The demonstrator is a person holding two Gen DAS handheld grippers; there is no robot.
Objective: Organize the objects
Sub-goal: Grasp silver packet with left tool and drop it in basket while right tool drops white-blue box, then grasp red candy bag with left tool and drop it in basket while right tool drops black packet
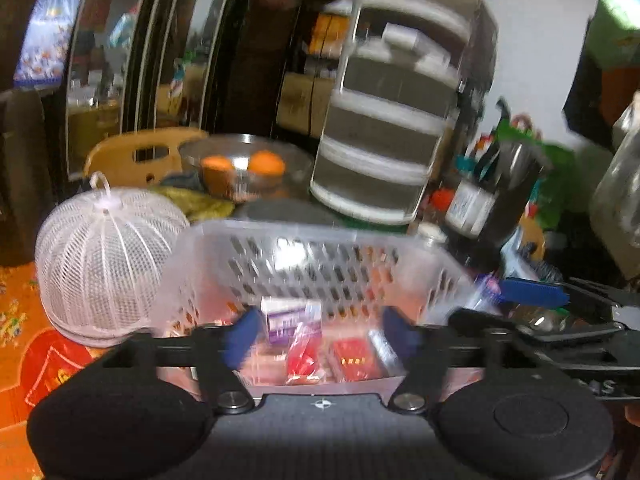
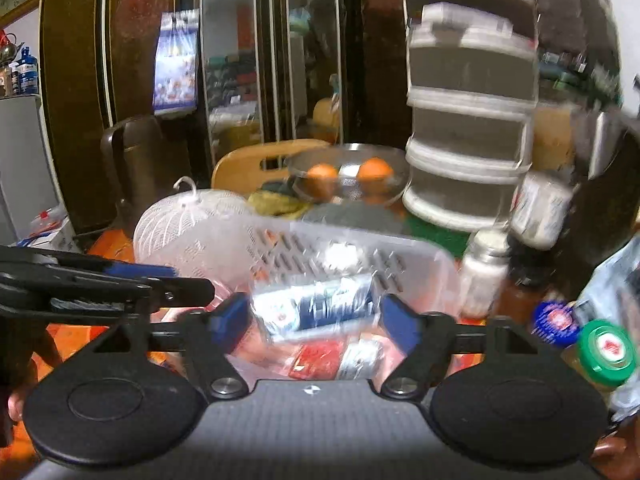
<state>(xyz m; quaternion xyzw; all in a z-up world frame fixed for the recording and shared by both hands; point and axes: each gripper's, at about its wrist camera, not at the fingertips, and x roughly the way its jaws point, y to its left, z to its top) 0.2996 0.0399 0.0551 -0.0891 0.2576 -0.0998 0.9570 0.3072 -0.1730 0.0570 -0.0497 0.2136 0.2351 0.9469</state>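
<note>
A clear perforated plastic basket (image 1: 304,236) stands on the table right in front of both grippers; it also shows in the right wrist view (image 2: 360,240). It holds a purple-and-white box (image 1: 290,318), a red packet (image 1: 302,354), a red box (image 1: 354,358) and a blue-and-white box (image 2: 320,306). My left gripper (image 1: 322,334) is open and empty over the basket's near side. My right gripper (image 2: 316,322) is open and empty, with the blue-and-white box seen between its fingers. The right gripper shows at the right of the left wrist view (image 1: 532,292).
A white mesh dome cover (image 1: 100,264) sits left of the basket. Behind are a metal bowl of oranges (image 1: 244,164) and a tall stack of white containers (image 1: 392,120). Jars and bottles (image 2: 604,352) crowd the right side. An orange patterned cloth (image 1: 24,320) covers the table.
</note>
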